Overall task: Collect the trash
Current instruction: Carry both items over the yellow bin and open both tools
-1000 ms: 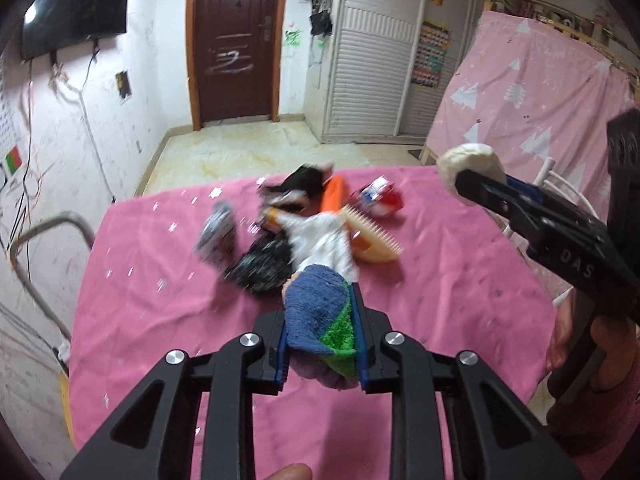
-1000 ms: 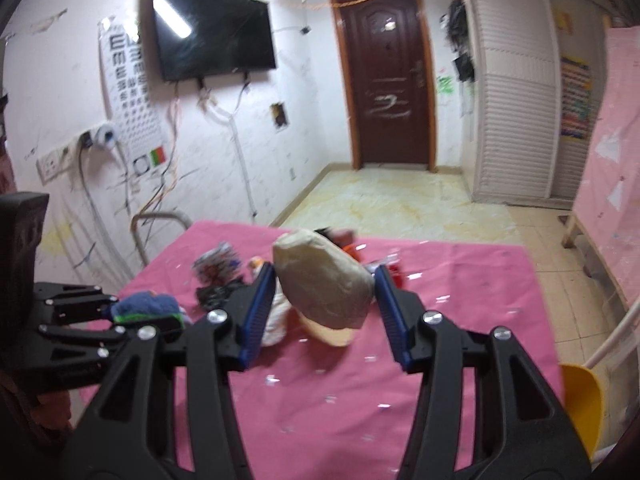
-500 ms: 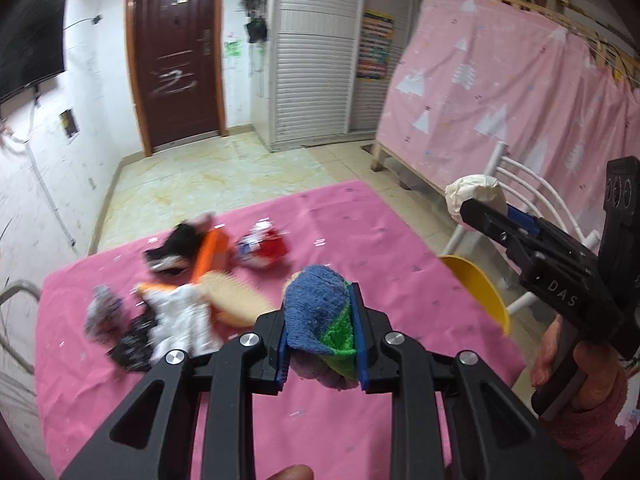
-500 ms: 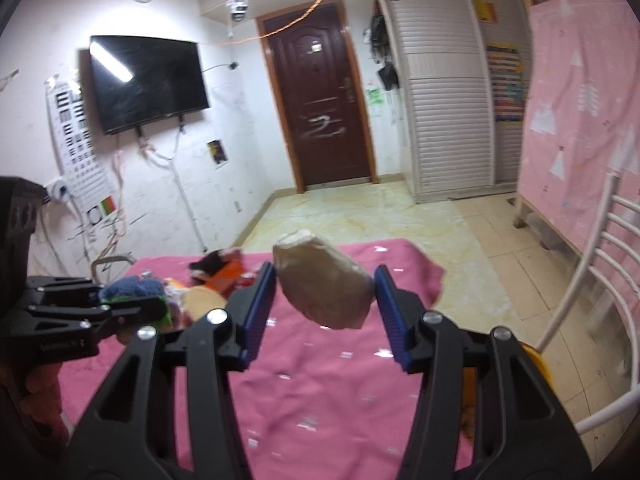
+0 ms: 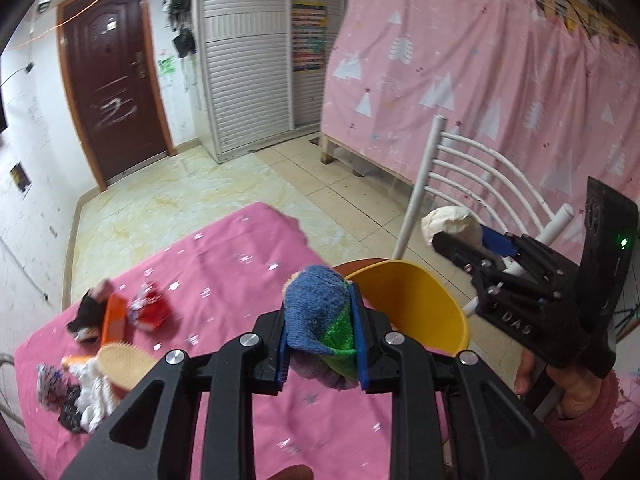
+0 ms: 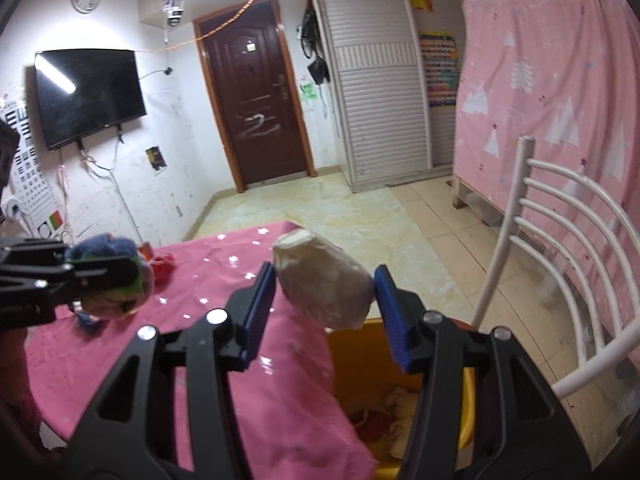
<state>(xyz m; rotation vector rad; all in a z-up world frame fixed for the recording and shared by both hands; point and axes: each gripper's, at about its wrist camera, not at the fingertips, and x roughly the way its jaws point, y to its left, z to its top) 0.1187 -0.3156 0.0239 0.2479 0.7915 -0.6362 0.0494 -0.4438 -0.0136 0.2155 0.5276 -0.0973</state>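
My left gripper (image 5: 320, 334) is shut on a blue and green cloth wad (image 5: 318, 312), held above the right edge of the pink table (image 5: 224, 280). My right gripper (image 6: 326, 292) is shut on a crumpled white paper ball (image 6: 324, 280). Both hover near a yellow bin (image 5: 412, 304) that stands beside the table. In the right wrist view the yellow bin (image 6: 468, 408) lies just below the ball, with white and red scraps inside. From the left wrist view the right gripper (image 5: 452, 232) shows with the paper ball (image 5: 448, 218) past the bin's far rim. The right wrist view shows the left gripper (image 6: 116, 276) at far left.
More trash lies at the table's left: a red wrapper (image 5: 150, 306), an orange piece (image 5: 110, 318), black scraps (image 5: 86, 312), a beige comb-like brush (image 5: 124, 364) and white cloth (image 5: 94, 396). A white metal chair (image 6: 560, 240) stands right of the bin, a pink curtain (image 5: 500, 100) behind it.
Both grippers have swung rightward across the table with their loads still gripped. The trash pile has slid to the left of the views and the yellow bin and chair have come into view.
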